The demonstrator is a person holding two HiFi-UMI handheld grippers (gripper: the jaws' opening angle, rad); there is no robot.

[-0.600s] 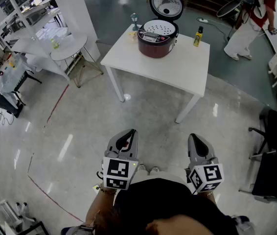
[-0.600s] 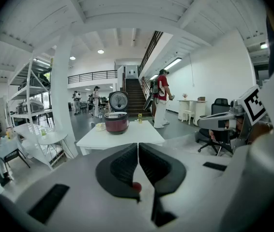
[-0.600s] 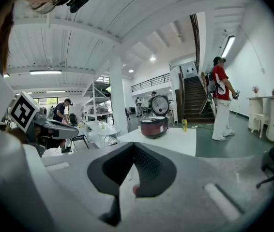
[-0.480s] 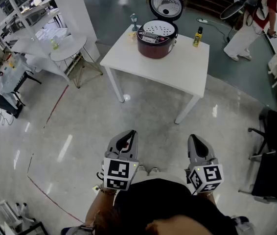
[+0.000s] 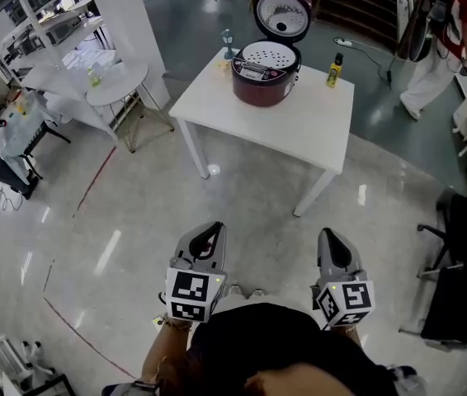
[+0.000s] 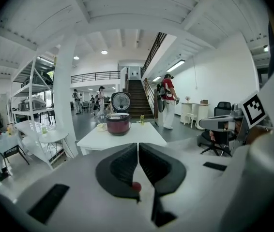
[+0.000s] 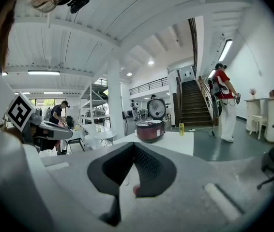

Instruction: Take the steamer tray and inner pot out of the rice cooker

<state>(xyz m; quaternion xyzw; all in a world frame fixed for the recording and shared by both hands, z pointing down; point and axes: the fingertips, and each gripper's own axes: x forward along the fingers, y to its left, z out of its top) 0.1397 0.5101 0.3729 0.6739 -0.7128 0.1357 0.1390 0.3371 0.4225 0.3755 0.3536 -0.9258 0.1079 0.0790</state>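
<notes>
A white square table (image 5: 299, 126) is set on a glossy pale floor (image 5: 134, 213), well apart from both grippers. The maroon rice cooker (image 5: 265, 74) is placed at the table's far left with its lid raised, and the perforated white steamer tray (image 5: 270, 54) is seated in its mouth. A yellow bottle (image 5: 333, 66) is stood to its right. A round white table (image 5: 116, 81) is seen at left, a staircase (image 5: 357, 2) beyond. The left gripper (image 5: 214, 229) and right gripper (image 5: 329, 235) are held near the body, jaws pressed together on nothing.
</notes>
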